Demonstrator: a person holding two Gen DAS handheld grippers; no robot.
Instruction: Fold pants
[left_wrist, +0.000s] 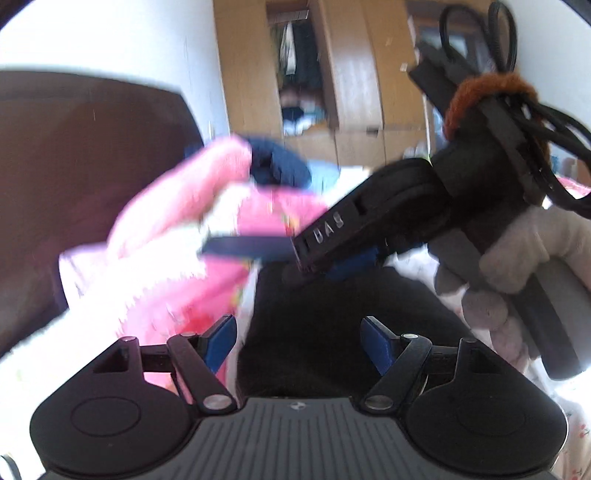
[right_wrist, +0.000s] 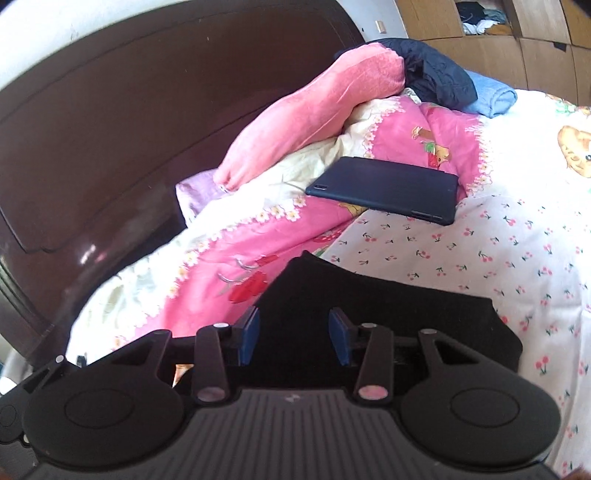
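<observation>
The black pants lie on the bed as a compact dark bundle, just beyond my right gripper. That gripper is open and empty, its blue pads level with the cloth's near edge. In the left wrist view the pants fill the middle. My left gripper is open wide over them and holds nothing. The right gripper's body, held by a gloved hand, crosses this view above the pants. This view is blurred.
A dark tablet lies on the pink floral quilt beyond the pants. A pink pillow, a navy garment and a blue towel sit by the dark headboard. A cherry-print sheet covers the right side.
</observation>
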